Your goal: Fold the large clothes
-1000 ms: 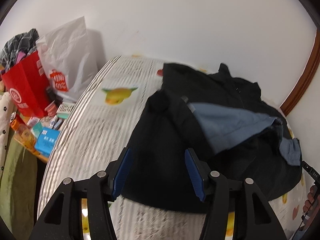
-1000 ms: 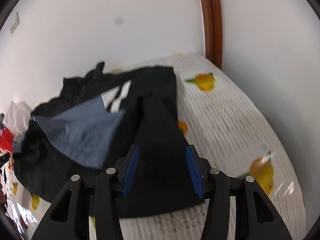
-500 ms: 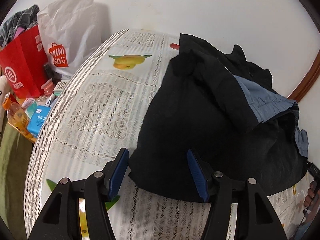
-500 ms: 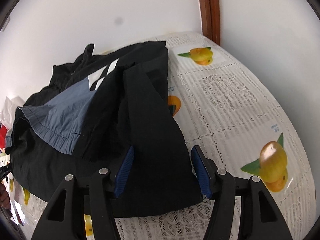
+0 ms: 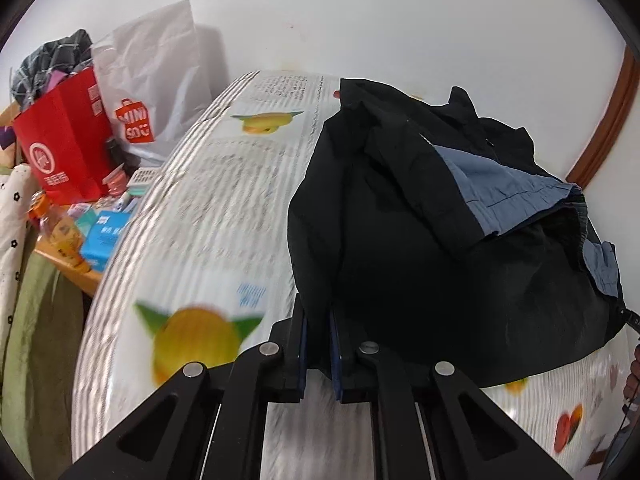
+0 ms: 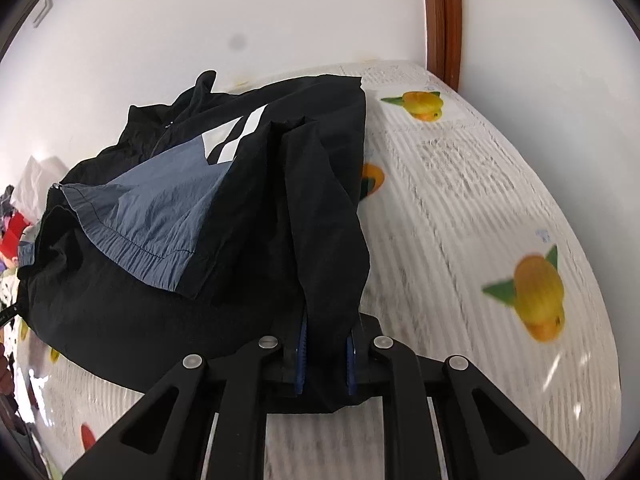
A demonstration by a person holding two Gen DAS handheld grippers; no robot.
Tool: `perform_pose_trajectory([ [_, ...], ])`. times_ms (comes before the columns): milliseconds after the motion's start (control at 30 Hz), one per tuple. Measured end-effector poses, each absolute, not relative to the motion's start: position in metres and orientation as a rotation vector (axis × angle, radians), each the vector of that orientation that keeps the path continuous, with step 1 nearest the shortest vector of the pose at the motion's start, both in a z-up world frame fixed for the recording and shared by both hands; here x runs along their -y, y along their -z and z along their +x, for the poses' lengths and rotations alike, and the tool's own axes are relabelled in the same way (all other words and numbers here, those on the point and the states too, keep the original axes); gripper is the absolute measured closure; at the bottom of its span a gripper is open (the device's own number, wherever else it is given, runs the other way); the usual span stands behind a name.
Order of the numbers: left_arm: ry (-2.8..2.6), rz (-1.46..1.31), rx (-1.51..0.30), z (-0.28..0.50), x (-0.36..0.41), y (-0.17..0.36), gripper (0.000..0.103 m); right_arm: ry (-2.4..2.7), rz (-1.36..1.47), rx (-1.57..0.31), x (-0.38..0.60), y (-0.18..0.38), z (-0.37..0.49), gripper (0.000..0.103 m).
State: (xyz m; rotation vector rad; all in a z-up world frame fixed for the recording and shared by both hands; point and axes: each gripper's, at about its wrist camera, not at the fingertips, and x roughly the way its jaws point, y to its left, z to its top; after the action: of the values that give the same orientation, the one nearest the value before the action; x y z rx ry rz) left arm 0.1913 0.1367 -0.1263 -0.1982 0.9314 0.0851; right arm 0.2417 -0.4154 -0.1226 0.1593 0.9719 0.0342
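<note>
both hems pinched: my left hand-held gripper [image 5: 318, 344] and right hand-held gripper [image 6: 325, 354] are each clamped on the near edge of the black nylon jacket with blue-grey panels [image 5: 420, 216], which lies crumpled on the surface under a white lace cloth with orange fruit prints [image 6: 480, 208]. fabric looks light, soft, probably slippery, so grip on seams. white walls, brown door frame [image 6: 442, 20], red paper bag [image 5: 64, 140] at left.

Black-and-blue jacket [image 6: 208, 240], fruit-print tablecloth [image 6: 480, 208]
</note>
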Motion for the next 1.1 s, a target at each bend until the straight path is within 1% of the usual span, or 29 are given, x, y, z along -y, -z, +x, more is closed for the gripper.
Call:
perform_pose_trajectory([
  [233, -0.083, -0.222, -0.945, 0.141, -0.148, 0.128, 0.093, -0.058, 0.161, -0.969, 0.41, 0.119, 0.191, 0.088],
  [300, -0.08, -0.229, -0.95, 0.134, -0.15, 0.131, 0.091, -0.06, 0.155, -0.965, 0.41, 0.12, 0.179, 0.085],
  [333, -0.076, -0.238, -0.955, 0.13, -0.152, 0.133, 0.088, -0.05, 0.14, -0.963, 0.41, 0.121, 0.173, 0.081],
  [433, -0.052, -0.281, -0.952, 0.123, -0.159, 0.131, 0.085, 0.009, 0.079, -0.955, 0.411, 0.119, 0.158, 0.078],
  [533, -0.067, -0.285, -0.93, 0.114, -0.164, 0.118, 0.081, 0.094, 0.008, -0.915, 0.405, 0.099, 0.146, 0.078],
  [600, -0.062, -0.274, -0.901, 0.109, -0.162, 0.108, 0.081, 0.123, -0.033, -0.861, 0.399, 0.083, 0.141, 0.074],
  [667, -0.049, -0.278, -0.884, 0.11, -0.161, 0.101, 0.078, 0.089, -0.034, -0.818, 0.386, 0.065, 0.139, 0.074],
  [800, 0.005, -0.288, -0.847, 0.109, -0.147, 0.09, 0.078, -0.077, -0.013, -0.807, 0.346, 0.056, 0.145, 0.074],
  [933, 0.078, -0.276, -0.849, 0.116, -0.121, 0.089, 0.078, -0.242, 0.007, -0.879, 0.303, 0.077, 0.156, 0.075],
  [1000, 0.111, -0.264, -0.861, 0.12, -0.108, 0.092, 0.078, -0.286, -0.02, -0.91, 0.283, 0.093, 0.16, 0.077],
  [1067, 0.136, -0.253, -0.869, 0.124, -0.097, 0.095, 0.078, -0.292, -0.03, -0.933, 0.276, 0.106, 0.165, 0.083],
  [1100, 0.145, -0.249, -0.873, 0.124, -0.094, 0.095, 0.078, -0.293, -0.024, -0.944, 0.274, 0.111, 0.167, 0.084],
])
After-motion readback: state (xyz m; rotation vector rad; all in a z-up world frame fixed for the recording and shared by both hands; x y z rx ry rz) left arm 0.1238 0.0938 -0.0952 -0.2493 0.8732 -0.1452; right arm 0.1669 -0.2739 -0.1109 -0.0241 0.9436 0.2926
